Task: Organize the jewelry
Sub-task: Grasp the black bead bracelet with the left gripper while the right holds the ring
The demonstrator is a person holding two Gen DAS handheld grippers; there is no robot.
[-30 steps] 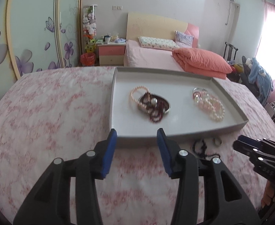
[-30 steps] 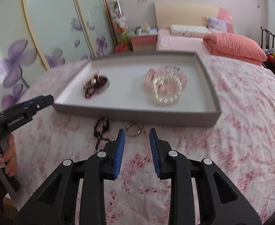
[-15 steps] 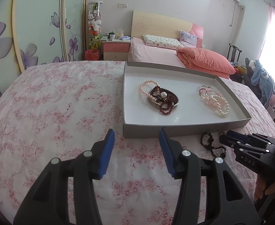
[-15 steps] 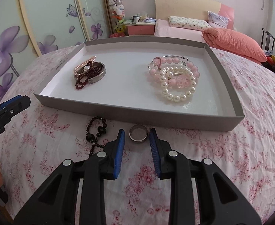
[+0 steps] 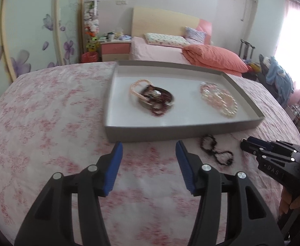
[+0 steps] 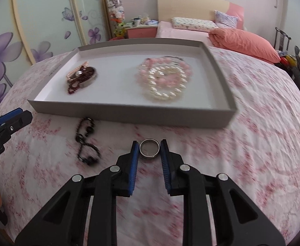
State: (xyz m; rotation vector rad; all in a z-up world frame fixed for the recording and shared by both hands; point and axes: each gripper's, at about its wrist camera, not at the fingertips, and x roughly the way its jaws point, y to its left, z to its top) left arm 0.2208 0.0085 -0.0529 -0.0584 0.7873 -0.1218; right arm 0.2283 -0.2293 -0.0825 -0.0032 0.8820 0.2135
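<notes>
Two pieces lie loose on the cloth (image 5: 47, 135) in front of the tray (image 5: 170, 127), and the step in hand looks like picking them up one by one.

Left wrist view: the left gripper (image 5: 148, 160) hangs over bare cloth just short of the tray's near wall. Its jaws have just been opening and stand apart with nothing between them. The dark beads (image 5: 215, 150) lie to its right, near the tray. Beyond them the right gripper (image 5: 245, 144) points in from the edge; the ring is hidden from here. In the tray sit a pink strand and dark red beads heaped over a metal bangle (image 5: 156, 100), and well apart from those a pile of pearls (image 5: 219, 100).

Right wrist view: the ring (image 6: 149, 148), a plain silver band, lies flat on the cloth between the right gripper's pads (image 6: 135, 151). The jaws have just been closing and stand narrow. The frame is smeared, so I cannot say for sure, but a thin gap seems to show on each side and the pads do not look pressed on yet. The dark beads lie in a loose figure-eight to the left, near the tray wall.

Next, I judge, the jaws must close squarely on the band's rim. A flat, hard ring on soft cloth may tip or skid out.
</notes>
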